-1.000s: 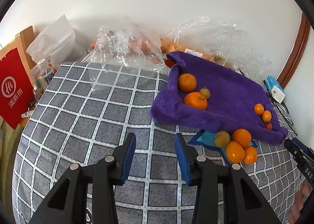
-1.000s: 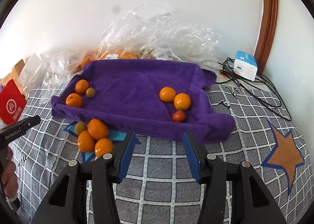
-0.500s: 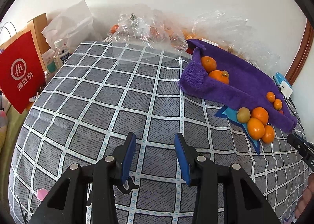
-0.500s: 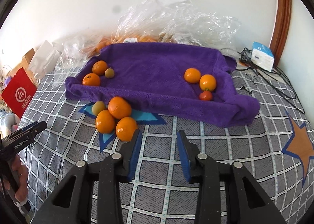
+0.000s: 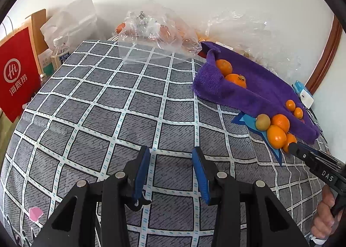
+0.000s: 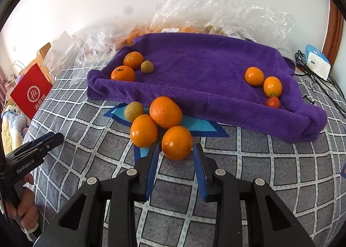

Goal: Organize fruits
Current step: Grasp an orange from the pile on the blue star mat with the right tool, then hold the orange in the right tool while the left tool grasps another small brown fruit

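Three oranges and a small green-brown fruit (image 6: 133,111) lie in a cluster on the checked bedspread, against the front fold of a purple towel (image 6: 205,63). On the towel sit two oranges (image 6: 122,73) with a small brownish fruit at the left. At the right sit two small oranges (image 6: 254,76) and a red fruit (image 6: 273,102). My right gripper (image 6: 175,147) stands narrowly open, its tips on either side of the near edge of the closest orange (image 6: 177,142), with the pads not seen pressing on it. My left gripper (image 5: 170,156) is open over bare bedspread with nothing between its fingers.
Crumpled clear plastic bags (image 5: 155,30) with more fruit lie behind the towel along the wall. A red paper bag (image 5: 16,74) and a bottle (image 5: 60,52) stand at the bed's left edge. A blue-white box (image 6: 317,63) and cables lie at the right.
The right gripper's jaws narrowed, and it came down and forward until the loose oranges sit at its tips. The left gripper drew back and left from the towel, then held still.
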`<state>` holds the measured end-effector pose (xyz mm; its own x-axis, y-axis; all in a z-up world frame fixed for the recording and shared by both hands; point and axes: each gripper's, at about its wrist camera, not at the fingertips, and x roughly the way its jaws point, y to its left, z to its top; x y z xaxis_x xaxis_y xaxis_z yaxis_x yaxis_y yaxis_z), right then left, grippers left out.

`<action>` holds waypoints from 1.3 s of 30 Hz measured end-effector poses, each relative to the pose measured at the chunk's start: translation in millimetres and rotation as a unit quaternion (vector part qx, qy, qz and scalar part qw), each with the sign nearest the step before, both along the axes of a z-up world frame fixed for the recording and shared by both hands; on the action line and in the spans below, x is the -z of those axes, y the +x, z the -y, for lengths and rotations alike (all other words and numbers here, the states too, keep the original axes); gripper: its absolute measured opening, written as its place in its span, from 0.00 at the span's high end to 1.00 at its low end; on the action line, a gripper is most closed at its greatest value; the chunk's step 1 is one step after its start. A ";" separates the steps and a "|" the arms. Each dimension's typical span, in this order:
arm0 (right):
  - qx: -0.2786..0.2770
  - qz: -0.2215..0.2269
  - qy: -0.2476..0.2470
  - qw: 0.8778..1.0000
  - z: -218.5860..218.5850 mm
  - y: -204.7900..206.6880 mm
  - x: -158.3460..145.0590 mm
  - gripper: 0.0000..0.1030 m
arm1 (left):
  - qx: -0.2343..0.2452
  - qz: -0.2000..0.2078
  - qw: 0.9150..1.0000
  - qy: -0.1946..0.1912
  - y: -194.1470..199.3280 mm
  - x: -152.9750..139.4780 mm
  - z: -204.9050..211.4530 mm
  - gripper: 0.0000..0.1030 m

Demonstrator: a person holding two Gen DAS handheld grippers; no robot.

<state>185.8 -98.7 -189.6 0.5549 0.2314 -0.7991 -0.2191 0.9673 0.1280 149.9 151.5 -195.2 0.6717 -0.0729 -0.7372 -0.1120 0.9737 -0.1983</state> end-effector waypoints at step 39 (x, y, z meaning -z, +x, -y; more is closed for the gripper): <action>0.034 0.025 -0.034 0.999 88.6 -20.0 14.0 0.69 | 0.097 0.000 0.995 -0.006 52.6 -25.2 112.4 0.64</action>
